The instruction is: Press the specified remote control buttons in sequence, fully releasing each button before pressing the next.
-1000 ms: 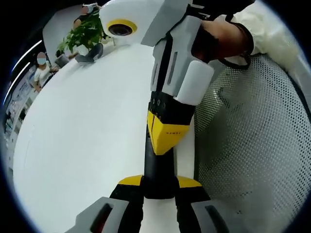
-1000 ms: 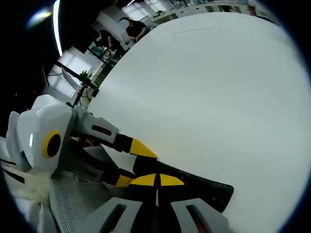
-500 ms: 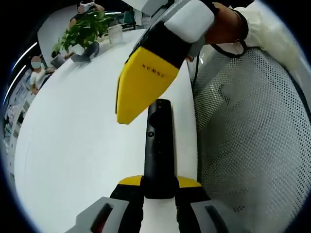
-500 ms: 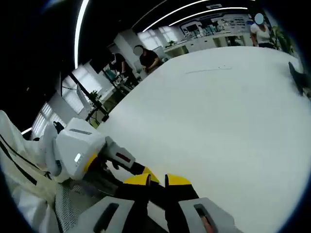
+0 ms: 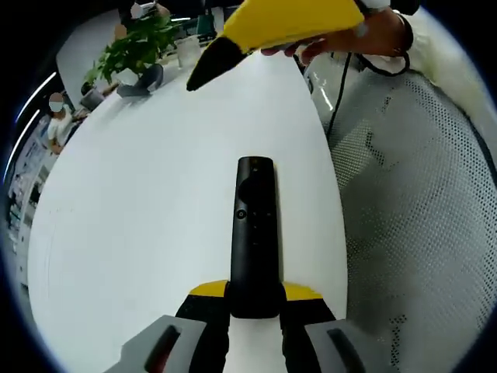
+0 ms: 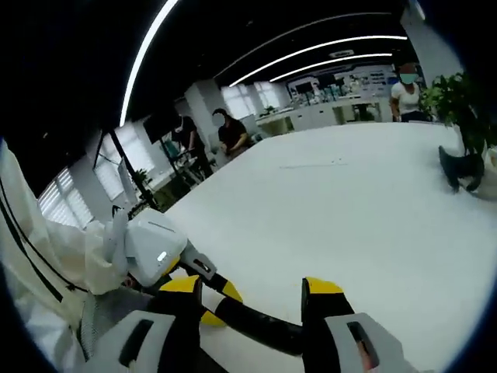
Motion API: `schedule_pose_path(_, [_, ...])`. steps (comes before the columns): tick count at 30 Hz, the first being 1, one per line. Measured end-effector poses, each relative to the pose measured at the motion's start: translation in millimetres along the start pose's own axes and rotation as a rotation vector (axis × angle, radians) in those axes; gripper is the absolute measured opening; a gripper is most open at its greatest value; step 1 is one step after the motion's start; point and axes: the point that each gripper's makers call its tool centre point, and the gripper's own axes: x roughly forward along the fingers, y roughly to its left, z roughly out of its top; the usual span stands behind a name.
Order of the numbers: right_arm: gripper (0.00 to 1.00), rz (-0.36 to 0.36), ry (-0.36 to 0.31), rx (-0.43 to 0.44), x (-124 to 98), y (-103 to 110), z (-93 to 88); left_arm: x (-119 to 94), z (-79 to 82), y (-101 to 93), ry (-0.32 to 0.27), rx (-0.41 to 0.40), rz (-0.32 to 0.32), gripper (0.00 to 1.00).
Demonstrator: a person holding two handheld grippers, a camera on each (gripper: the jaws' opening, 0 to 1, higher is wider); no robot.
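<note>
Your left gripper (image 5: pixel 255 299) clamps the slim black remote (image 5: pixel 252 233) at bottom centre — your right gripper (image 6: pixel 252 299), jaws spread, holds nothing.

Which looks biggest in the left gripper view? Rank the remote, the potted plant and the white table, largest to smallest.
1. white table, much the largest.
2. remote, long and black, held close to the camera.
3. potted plant, at the table's far end.

The remote's nearness inflates it, so the last two ranks are unsure.
</note>
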Motion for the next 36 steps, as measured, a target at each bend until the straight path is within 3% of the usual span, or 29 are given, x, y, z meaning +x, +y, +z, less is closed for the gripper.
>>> schedule_pose_path(12, [0.72,-0.073,-0.105,0.021,-16.3,-12.9,15.6,-2.5,-2.4,33.7,0.02,0.012,0.012,0.22])
schedule_pose_path(27, [0.8,-0.094,-0.092,0.023,-13.0,-13.9,8.9,-8.7,-4.8,93.8,0.049,0.031,0.043,0.22])
schedule_pose_path(36, [0.87,-0.144,-0.086,-0.017,-16.7,-19.8,6.7,-8.8,-6.0,127.3,0.074,0.051,0.054,0.22])
